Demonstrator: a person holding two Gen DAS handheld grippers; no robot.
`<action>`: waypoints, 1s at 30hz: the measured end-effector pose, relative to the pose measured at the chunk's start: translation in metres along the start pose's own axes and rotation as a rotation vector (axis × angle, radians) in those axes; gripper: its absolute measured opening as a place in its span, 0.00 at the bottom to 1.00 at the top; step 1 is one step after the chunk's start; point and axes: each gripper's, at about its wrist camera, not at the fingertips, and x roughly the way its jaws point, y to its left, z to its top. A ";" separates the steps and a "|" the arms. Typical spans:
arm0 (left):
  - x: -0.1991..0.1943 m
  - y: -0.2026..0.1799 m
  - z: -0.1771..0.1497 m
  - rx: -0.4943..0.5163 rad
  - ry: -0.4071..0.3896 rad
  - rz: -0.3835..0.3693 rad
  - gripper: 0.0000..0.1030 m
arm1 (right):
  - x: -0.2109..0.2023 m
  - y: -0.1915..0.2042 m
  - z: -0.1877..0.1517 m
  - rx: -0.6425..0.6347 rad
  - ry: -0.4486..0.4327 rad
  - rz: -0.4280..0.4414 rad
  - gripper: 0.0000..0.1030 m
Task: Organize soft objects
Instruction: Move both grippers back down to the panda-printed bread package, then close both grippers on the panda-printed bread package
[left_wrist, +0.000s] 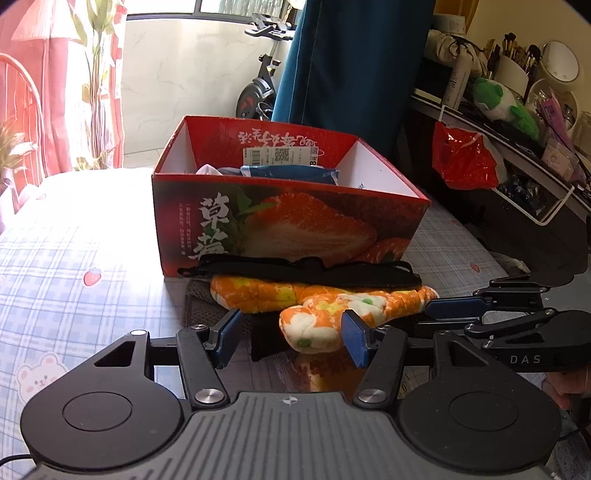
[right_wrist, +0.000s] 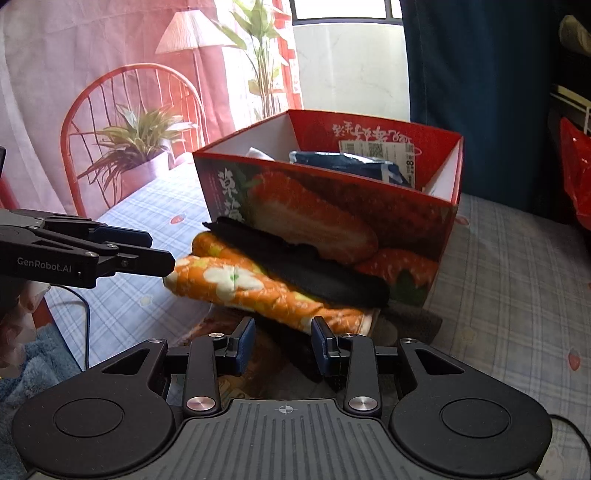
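We see a table under a checked blue-and-white cloth (left_wrist: 92, 236) printed with small strawberries and a bear. Standing directly on it, at about twelve o'clock in the left wrist view, is an open red strawberry box (left_wrist: 288, 225). Touching the box's near wall, toward six o'clock, a dark grey cloth (left_wrist: 199, 302) lies flat on the table and carries the rest of the pile. At six o'clock from that pile a glossy printed sheet (right_wrist: 258, 365) lies on the cloth, partly hidden. In the right wrist view a black cable (right_wrist: 86, 332) crosses the table edge at eight o'clock.
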 end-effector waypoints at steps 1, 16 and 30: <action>0.001 0.000 -0.003 -0.004 0.007 -0.003 0.59 | 0.002 -0.001 -0.005 0.004 0.007 -0.001 0.30; 0.013 0.006 -0.032 -0.087 0.091 -0.035 0.59 | 0.015 -0.001 -0.047 0.025 0.088 0.024 0.36; 0.028 0.008 -0.049 -0.129 0.155 -0.102 0.59 | 0.010 0.021 -0.048 -0.066 0.079 0.057 0.48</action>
